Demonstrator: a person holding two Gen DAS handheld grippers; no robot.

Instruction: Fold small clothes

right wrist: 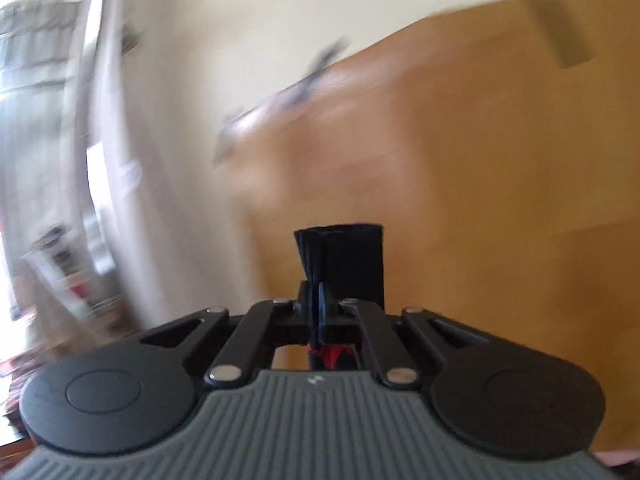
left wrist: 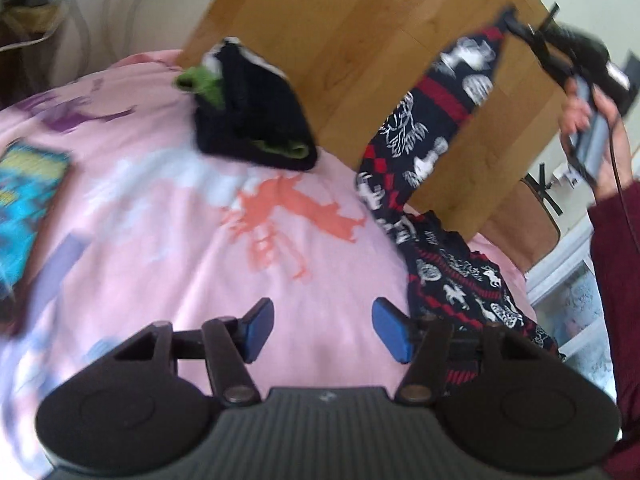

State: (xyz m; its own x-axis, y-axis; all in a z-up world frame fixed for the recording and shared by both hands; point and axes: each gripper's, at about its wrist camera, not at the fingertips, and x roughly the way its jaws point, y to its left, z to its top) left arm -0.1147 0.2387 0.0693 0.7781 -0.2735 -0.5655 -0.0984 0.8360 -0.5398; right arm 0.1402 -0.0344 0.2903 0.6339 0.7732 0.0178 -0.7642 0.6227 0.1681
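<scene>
At the right of the left wrist view, I am hoisting the patterned garment point(left wrist: 432, 120) by one end with the right claw point(left wrist: 516, 26), clamped on its dark cuff, so it hangs straight for folding. The left claw point(left wrist: 322, 330) is hovering wide open, empty, over the pink bed point(left wrist: 160, 220), near a folded dark pile point(left wrist: 256, 116).

A pink bedsheet point(left wrist: 168, 208) printed with orange, purple and white animal shapes covers the bed, a blue-and-yellow book point(left wrist: 28, 196) lies at its left edge, and a wooden headboard point(left wrist: 360, 32) stands behind against a cream wall point(right wrist: 200, 40).
</scene>
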